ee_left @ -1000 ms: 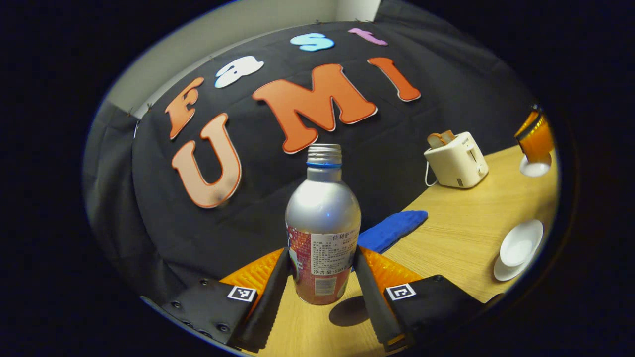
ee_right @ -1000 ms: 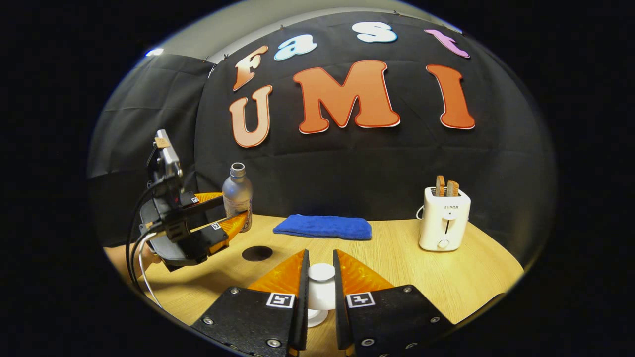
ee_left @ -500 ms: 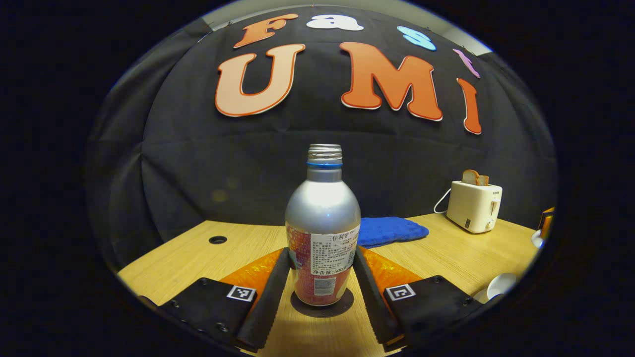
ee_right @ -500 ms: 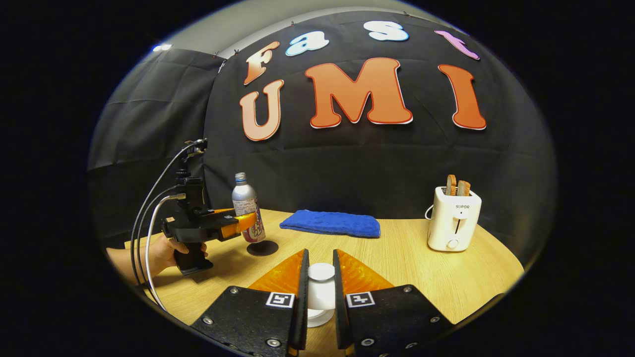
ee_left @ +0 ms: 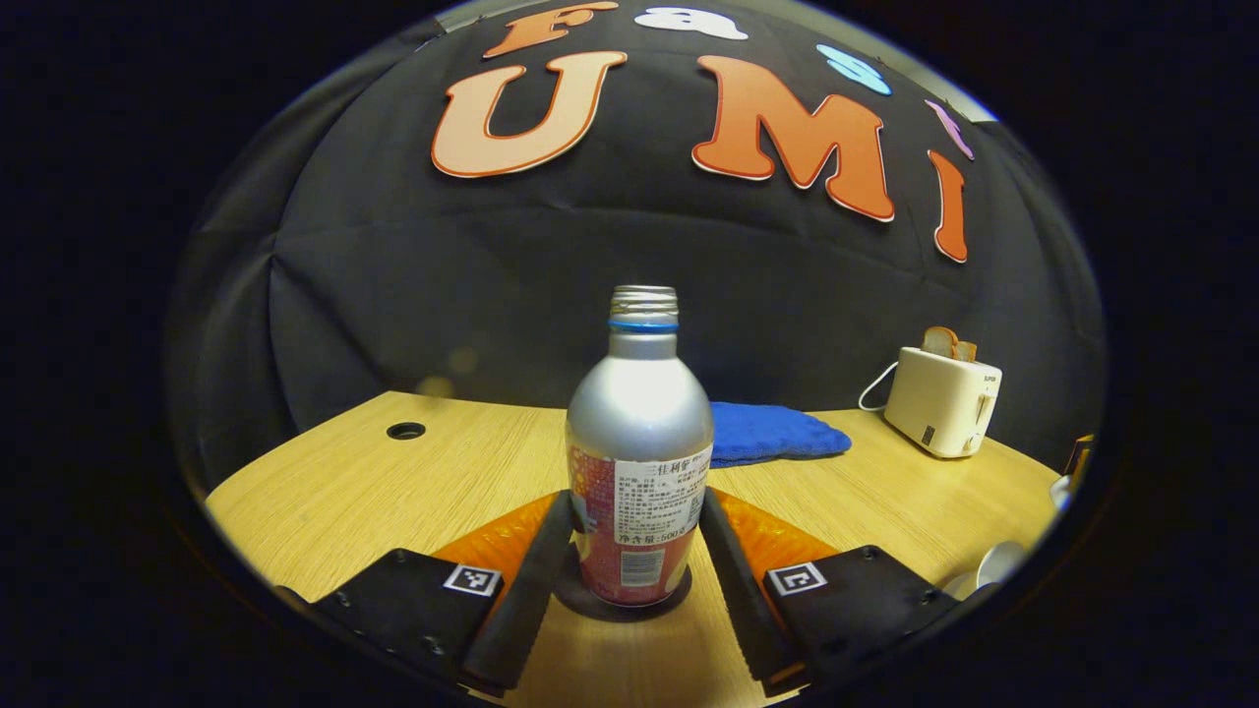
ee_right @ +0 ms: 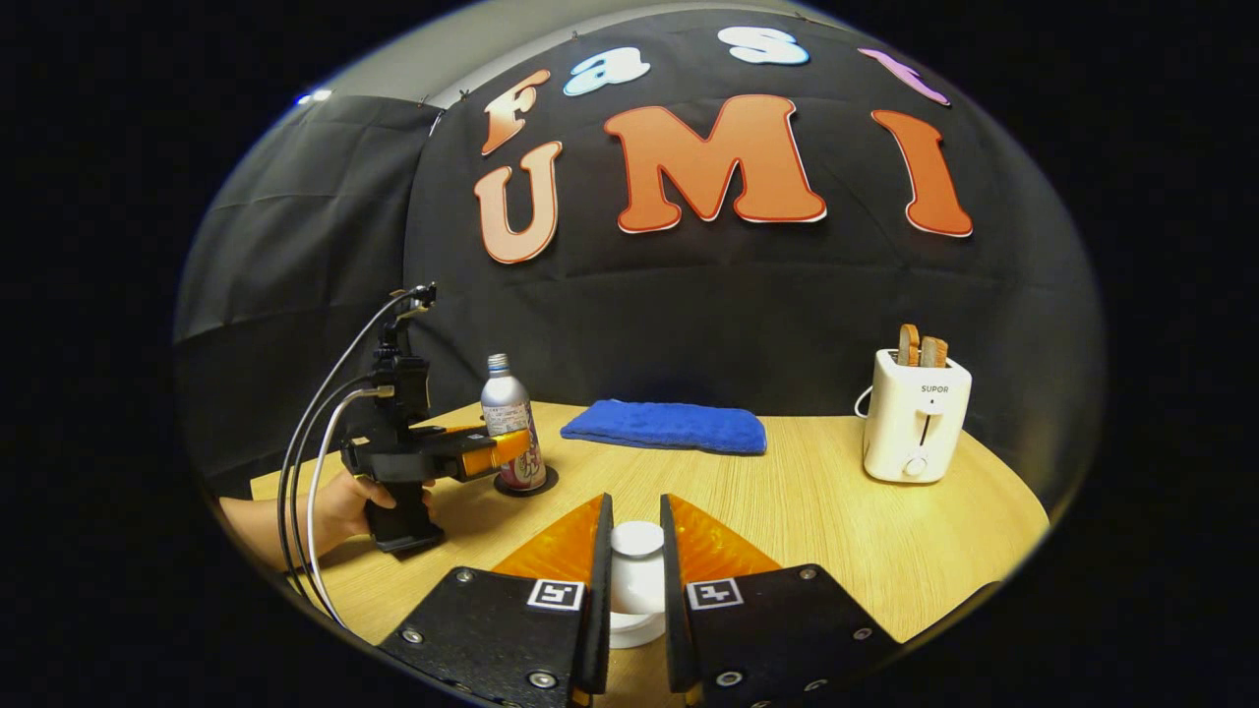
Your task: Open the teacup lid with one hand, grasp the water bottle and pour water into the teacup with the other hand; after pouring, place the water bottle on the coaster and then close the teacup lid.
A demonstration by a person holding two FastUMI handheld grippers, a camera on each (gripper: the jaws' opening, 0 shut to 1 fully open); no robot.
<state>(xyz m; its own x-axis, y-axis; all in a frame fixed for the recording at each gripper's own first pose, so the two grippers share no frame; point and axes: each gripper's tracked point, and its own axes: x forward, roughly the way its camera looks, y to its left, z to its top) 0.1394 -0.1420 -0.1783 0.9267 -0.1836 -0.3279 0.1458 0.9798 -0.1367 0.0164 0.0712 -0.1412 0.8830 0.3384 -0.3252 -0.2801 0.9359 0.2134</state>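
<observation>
The silver water bottle, uncapped, stands upright on the dark round coaster. My left gripper is shut on its labelled lower body, one finger on each side. From the right gripper view, the water bottle and coaster are at the far left, with the left gripper and the hand holding it. My right gripper is shut on the knob of the white teacup lid, held above the table. The white teacup peeks in at the left gripper view's lower right edge.
A folded blue towel lies at the back of the wooden table. A white toaster with two slices of bread stands at the back right. A small round hole is in the tabletop at the far left.
The left gripper has swung level and lowered the bottle onto the coaster. The right gripper has kept hold of the lid, almost still.
</observation>
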